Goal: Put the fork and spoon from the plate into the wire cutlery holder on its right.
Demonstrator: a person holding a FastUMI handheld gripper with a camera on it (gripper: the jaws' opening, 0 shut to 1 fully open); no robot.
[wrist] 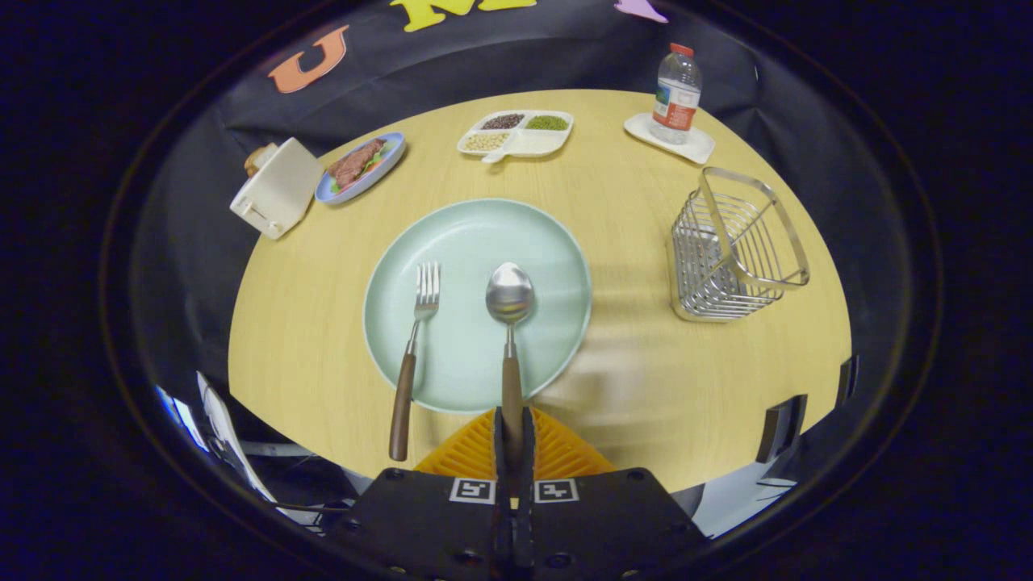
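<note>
gripper nearly closed, both fingers pinching the spoon by its wooden handle end. spoon bowl lies over the plate, right of the fork. wire holder sits right of plate, well apart.

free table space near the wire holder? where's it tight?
Bare tabletop lies between the plate and the wire cutlery holder, and ahead of the holder. Far side is crowded: toaster, food plate, divided tray, bottle. Gripper is shut on the spoon; fork beside it.
</note>
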